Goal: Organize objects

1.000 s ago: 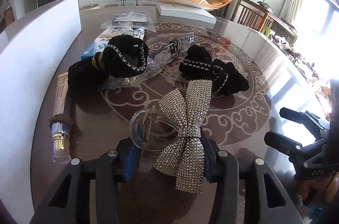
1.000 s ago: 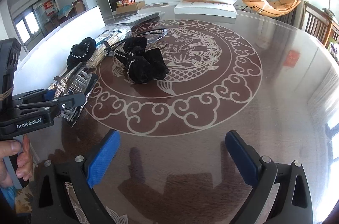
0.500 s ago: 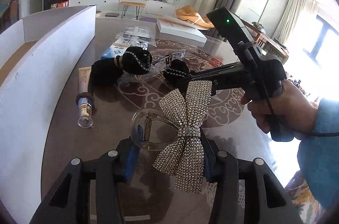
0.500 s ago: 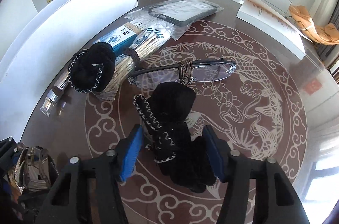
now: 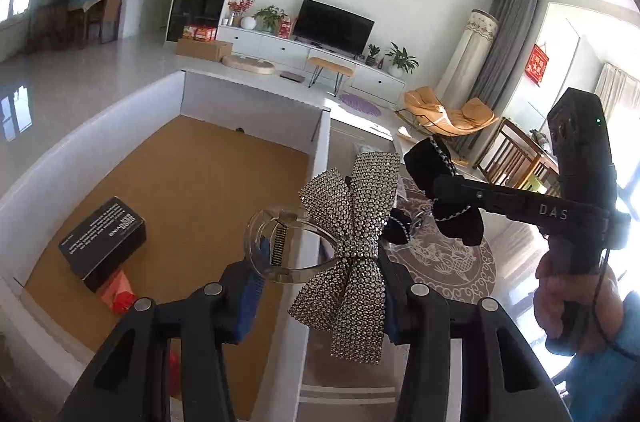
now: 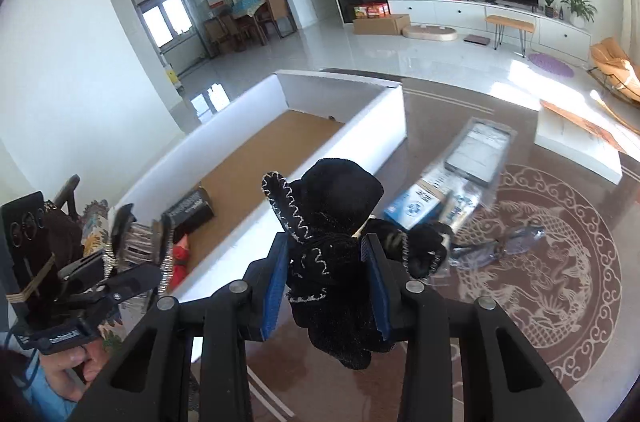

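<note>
My left claw [image 5: 320, 286] is closed on the rhinestone bow clip [image 5: 352, 254], above the white box's [image 5: 320, 158] near wall. My right claw [image 6: 326, 282] grips the black velvet bow [image 6: 332, 246], raised over the table [image 6: 520, 322] beside the box.

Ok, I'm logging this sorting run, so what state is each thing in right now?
Left gripper: shut on the rhinestone bow clip.
Rhinestone bow clip: held in the air over the box wall.
Right gripper: shut on the black bow.
Black bow: lifted off the table.
White box: open, holding a black carton and a red item.
Glasses: lying on the table.
</note>
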`<act>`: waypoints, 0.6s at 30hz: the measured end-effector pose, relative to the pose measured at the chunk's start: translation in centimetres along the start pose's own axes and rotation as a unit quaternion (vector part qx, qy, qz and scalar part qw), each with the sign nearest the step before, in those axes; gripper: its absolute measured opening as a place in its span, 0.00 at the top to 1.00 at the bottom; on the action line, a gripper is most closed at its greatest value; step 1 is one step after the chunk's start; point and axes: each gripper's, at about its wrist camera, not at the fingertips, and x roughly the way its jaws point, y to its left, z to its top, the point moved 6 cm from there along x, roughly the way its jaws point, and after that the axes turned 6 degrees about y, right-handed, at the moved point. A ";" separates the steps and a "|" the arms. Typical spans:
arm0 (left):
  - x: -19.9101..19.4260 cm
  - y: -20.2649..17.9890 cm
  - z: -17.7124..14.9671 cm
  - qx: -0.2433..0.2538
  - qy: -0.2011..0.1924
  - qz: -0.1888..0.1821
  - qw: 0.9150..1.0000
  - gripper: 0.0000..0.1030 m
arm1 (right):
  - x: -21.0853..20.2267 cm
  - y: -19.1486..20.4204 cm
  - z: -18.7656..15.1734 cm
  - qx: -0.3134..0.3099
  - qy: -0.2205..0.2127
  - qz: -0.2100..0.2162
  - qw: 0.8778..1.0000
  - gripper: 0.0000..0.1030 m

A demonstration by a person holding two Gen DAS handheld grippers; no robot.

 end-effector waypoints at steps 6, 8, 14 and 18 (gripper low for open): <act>2.4 9.1 -0.2 -0.073 0.070 0.104 0.989 0.51 | 7.5 9.9 2.6 -0.012 0.035 0.072 0.997 0.60; 3.5 10.8 -0.7 -0.096 0.092 0.125 0.983 0.38 | 10.2 10.9 2.2 0.004 0.058 0.075 0.995 0.48; 3.5 9.4 -1.1 -0.083 0.063 0.127 0.986 0.16 | 9.8 10.0 0.9 0.021 0.020 0.063 0.998 0.30; 2.1 3.9 -1.6 -0.059 0.023 0.085 0.994 0.16 | 4.8 6.0 -1.2 0.002 -0.058 -0.018 0.998 0.11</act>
